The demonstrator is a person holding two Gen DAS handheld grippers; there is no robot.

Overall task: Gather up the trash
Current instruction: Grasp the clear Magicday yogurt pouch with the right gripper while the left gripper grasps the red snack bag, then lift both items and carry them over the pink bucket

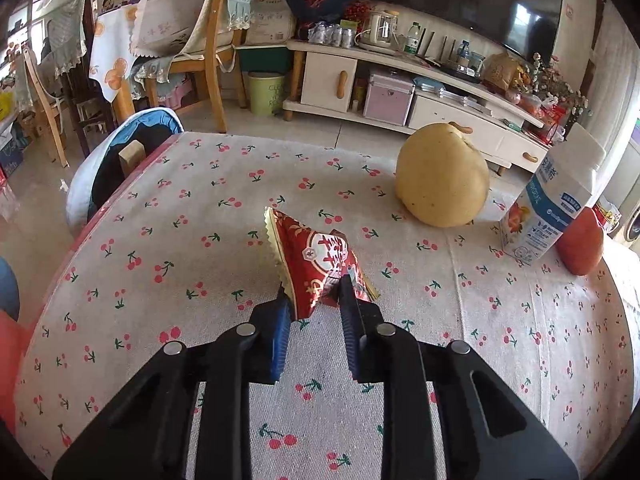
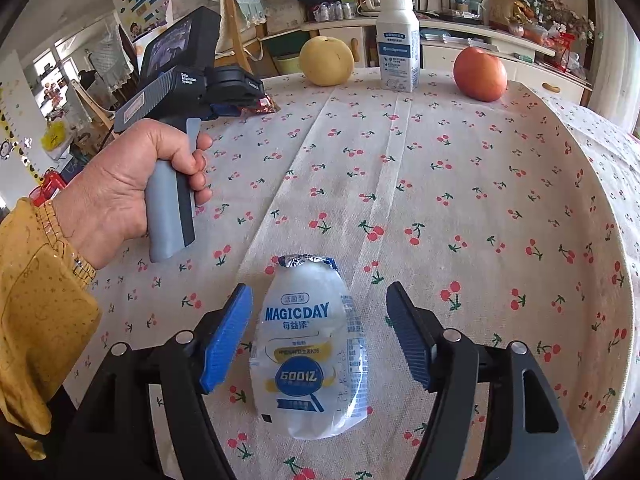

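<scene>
Trash lies in two places on the cherry-print tablecloth point(image 2: 460, 184): a red and gold snack wrapper point(image 1: 316, 262) and a flattened clear MAGICDAY bottle point(image 2: 310, 350) with a foil top. The left wrist view shows the wrapper close up, its near corner pinched between the pads of the left gripper point(image 1: 312, 300), whose jaws stand narrow on it. The bottle does not appear in that view.

The right wrist view shows the bottle lying on the cloth between the spread blue pads of the right gripper point(image 2: 320, 300), with a gap on each side, so the pads are not pressing it. This view alone shows the person's left hand point(image 2: 132, 184), in a mustard-yellow sleeve point(image 2: 40, 300), gripping the grey handle of the left tool further back on the table, with a scrap of the red wrapper showing at its tip.

Both views show a yellow pomelo point(image 1: 442, 178), a white and blue milk carton point(image 2: 398, 44) standing upright and an orange-red fruit point(image 2: 480, 74) along the far side of the table. Beyond the table stand a white TV cabinet point(image 1: 400, 92) with a dark television point(image 1: 472, 0) above it, wooden chairs point(image 1: 212, 48) draped with cloths, and a pale green bin point(image 1: 266, 94) on the floor.
</scene>
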